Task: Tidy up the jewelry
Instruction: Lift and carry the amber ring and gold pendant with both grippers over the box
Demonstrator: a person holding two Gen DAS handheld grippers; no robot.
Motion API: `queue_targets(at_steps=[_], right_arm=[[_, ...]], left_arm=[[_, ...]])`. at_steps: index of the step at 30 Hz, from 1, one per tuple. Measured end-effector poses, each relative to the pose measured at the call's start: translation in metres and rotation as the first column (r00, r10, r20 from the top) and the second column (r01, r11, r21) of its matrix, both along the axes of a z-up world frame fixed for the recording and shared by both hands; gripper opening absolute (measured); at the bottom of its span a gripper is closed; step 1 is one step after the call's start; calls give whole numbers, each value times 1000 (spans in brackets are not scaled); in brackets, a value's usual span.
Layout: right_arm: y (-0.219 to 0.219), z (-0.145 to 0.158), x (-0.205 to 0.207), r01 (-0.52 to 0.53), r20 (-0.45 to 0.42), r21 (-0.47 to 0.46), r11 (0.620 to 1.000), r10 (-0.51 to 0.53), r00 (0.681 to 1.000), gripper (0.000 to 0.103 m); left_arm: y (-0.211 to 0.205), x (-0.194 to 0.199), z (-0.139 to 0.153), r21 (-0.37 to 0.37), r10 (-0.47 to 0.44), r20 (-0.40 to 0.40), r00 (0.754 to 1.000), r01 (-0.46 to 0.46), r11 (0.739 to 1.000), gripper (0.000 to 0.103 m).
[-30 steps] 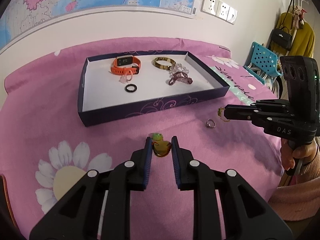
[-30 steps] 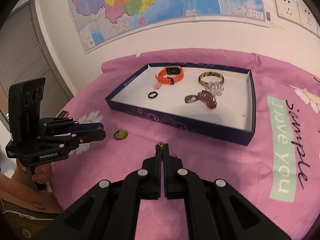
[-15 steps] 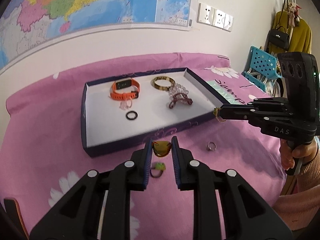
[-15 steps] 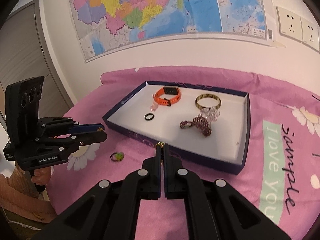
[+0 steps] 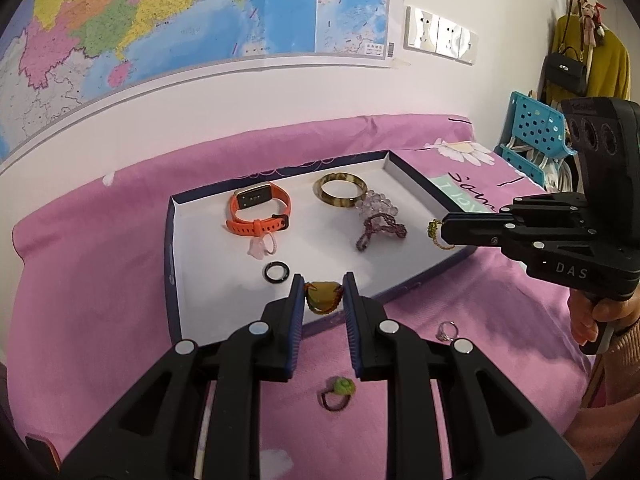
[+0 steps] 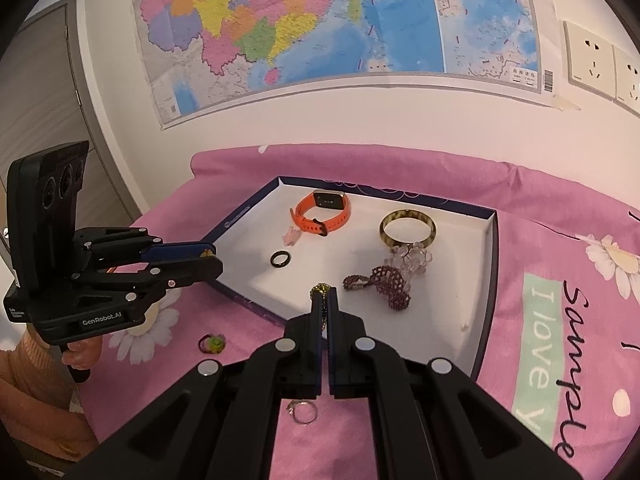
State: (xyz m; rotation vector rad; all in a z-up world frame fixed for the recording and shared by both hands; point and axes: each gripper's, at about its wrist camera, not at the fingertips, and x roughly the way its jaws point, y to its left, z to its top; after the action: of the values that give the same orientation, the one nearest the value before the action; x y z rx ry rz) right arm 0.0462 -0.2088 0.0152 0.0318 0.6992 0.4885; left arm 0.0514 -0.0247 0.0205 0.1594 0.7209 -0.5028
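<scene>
Nearest the left wrist camera, the left gripper [image 5: 323, 300] was clamped on an amber pendant [image 5: 322, 297], its jaws only slightly apart around the stone, held above the near edge of the box. On the pink cloth [image 5: 92, 280] below lay two loose pieces: a green-topped ring [image 5: 338, 392] and a silver ring [image 5: 447, 331].

Further right, the right gripper [image 6: 323, 294], held by a hand [image 5: 600, 316], was fully closed on a small gold chain piece [image 5: 435, 232], which dangled from its tips over the box's right side.

Beyond sat the shallow dark-blue box [image 5: 170, 264] with a white floor. It already held a black ring [image 5: 276, 271], a pink charm [image 5: 259, 247], an orange watch [image 5: 258, 213], a brown bangle [image 5: 340, 190], and clear and purple beaded pieces [image 5: 378, 220].

The step appeared to be placement. It would go best if each gripper were lowered close to a bare patch of white floor before opening, so the pieces would not bounce or tangle with the beads.
</scene>
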Motion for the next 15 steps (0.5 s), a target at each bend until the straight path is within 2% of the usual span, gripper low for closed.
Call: queue_targets(at_steps=[15], right_arm=[[1, -10, 28, 14, -31, -9, 1000, -15, 999, 1]], left_arm=[[-6, 28, -11, 15, 26, -29, 999, -26, 1000, 20]])
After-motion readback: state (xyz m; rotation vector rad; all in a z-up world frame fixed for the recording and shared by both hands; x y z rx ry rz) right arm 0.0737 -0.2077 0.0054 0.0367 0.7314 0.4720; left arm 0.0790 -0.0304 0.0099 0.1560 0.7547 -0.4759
